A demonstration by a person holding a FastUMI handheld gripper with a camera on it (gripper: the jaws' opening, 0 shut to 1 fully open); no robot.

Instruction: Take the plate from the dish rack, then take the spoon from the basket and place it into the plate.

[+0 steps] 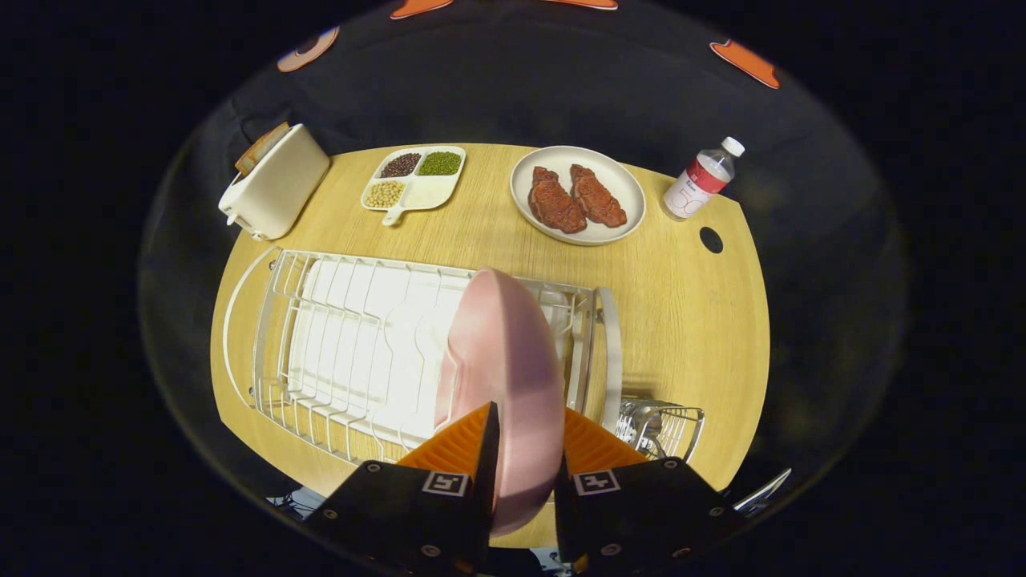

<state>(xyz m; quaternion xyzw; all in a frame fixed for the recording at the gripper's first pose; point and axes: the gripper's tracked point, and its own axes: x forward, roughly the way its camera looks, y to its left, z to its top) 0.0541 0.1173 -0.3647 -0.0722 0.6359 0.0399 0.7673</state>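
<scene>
1. Two fingers of the gripper [525, 437] are clamped on the pink plate [501, 361], one on each face of it, so the plate is grasped at its near rim.
2. The plate stands on its edge between the fingers. It is pale pink, round and smooth, with a matte surface, and its back side bulges to the right. Its far rim reaches up over the far right part of the dish rack [353, 344].
3. The dish rack is made of white wire with a white tray under it. It lies on the wooden table [689, 320], to the left of the plate and behind it. I cannot tell if the plate touches the wires.
4. Just right of the fingers, at the right end of the rack, a metal wire basket [661, 425] is seen. What it holds is too unclear to tell.
5. On the far side of the table, from left to right: a white toaster [276, 188] with a slice of bread in it, a white divided dish [413, 178] with beans of different colours, a white plate with two pieces of meat [579, 196], and a water bottle [701, 180].
</scene>
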